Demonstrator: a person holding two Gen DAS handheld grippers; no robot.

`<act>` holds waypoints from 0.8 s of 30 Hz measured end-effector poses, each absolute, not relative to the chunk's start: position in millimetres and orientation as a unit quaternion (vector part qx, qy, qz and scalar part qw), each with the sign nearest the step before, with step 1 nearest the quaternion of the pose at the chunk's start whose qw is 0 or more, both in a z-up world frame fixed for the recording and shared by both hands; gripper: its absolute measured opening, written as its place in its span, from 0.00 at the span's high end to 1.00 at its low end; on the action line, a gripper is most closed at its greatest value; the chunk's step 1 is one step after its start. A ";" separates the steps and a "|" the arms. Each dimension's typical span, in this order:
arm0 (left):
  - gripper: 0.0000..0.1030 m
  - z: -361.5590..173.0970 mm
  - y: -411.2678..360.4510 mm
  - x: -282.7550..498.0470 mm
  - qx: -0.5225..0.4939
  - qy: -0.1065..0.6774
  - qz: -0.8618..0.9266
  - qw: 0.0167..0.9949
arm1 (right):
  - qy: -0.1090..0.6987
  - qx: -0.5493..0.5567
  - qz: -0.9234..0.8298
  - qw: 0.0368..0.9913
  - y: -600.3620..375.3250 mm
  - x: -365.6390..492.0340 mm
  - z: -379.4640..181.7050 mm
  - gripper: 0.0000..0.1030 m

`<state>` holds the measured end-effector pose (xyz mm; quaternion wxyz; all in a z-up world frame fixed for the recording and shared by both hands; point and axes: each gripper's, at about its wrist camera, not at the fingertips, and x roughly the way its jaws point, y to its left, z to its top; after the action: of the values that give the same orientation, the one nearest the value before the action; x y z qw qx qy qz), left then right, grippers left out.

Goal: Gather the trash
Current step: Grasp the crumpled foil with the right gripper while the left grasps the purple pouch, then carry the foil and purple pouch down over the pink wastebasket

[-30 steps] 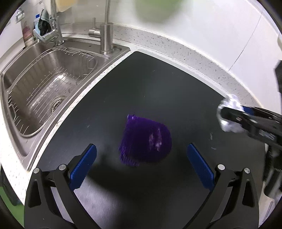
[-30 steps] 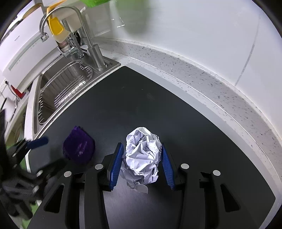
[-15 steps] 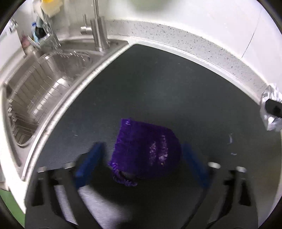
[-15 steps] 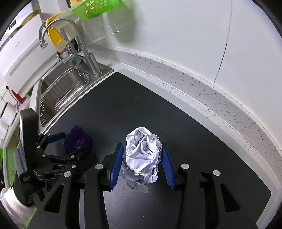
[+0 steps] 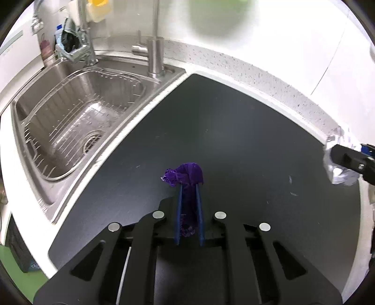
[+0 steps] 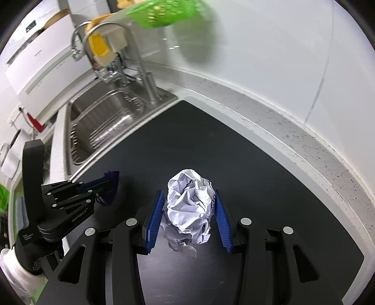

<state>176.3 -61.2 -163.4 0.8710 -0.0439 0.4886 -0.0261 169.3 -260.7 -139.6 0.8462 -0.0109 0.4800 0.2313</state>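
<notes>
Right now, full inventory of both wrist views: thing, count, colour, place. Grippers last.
crumpled purple wrapper: 1, purple, pinched in the left gripper over the mat
crumpled white paper ball: 1, white, between the right gripper's pads
black countertop mat: 1, dark, right of the sink
stainless steel sink: 1, silver, wire rack inside, left of the mat
steel faucets: 2, silver, behind the sink
green perforated basket: 1, green, up on the wall
speckled white counter: 1, behind the mat
left gripper: 1, black, blue pads, shut
right gripper: 1, black, blue pads, shut
</notes>
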 end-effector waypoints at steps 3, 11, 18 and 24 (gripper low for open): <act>0.90 -145.0 -43.6 151.7 -0.053 0.478 -0.019 0.877 | 0.471 -0.016 0.254 0.845 -240.2 153.6 -129.1 0.59; 0.90 -107.9 35.3 57.9 -0.075 0.453 0.041 0.887 | 0.448 -0.045 0.331 0.829 -157.4 101.7 -107.7 0.59; 0.90 -100.0 111.5 -40.8 -0.103 0.449 0.118 0.880 | 0.440 -0.074 0.419 0.791 -63.3 41.1 -99.6 0.59; 0.90 -126.1 172.1 -111.6 -0.146 0.457 0.182 0.858 | 0.443 -0.118 0.491 0.740 26.2 -11.1 -118.6 0.59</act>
<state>-111.6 172.1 -126.1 0.8583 -0.1456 0.4573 0.1816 -11.1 26.2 -118.6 0.7403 -0.1177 0.4434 0.4914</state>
